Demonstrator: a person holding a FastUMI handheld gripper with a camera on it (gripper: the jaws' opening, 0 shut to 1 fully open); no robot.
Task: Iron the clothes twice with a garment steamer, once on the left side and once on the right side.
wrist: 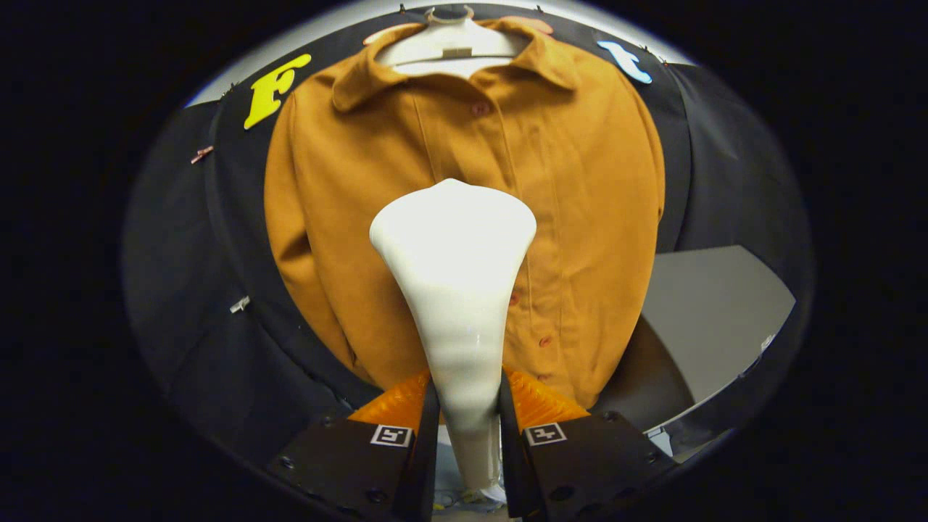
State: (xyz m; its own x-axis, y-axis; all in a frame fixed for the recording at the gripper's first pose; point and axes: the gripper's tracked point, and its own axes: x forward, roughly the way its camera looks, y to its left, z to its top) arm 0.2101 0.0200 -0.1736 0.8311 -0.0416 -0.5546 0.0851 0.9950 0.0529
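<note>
The garment steamer (455,290) is a white, smooth, rigid body held between the fingers; its narrow handle sits low in the grip and its wide flared head stands beyond the fingertips, in front of the middle of the shirt (580,188). Long axis: it runs along the fingers, from handle to head; the head points forward at the button placket; whether the head touches the cloth cannot be determined.

Handling, as a judgement: the shell looks hard and glossy, therefore liable to slip or twist under a light grip; the flared head puts weight ahead of the hold, so the handle should be taken as it is now, at the narrow neck, with firm pressure from both sides; the unit appears light to moderate in weight.

The gripper (467,406) is clenched on the handle; both fingers press against its sides.

The shirt is mustard-coloured, soft and pliable; it will yield and swing under pressure, so light contact is advised; it hangs buttoned on a pale hanger (449,43) against the dark booth wall (217,290); collar uppermost, hem just above the fingers. A grey surface (710,304) lies to the right of the shirt, beyond the fingers.
</note>
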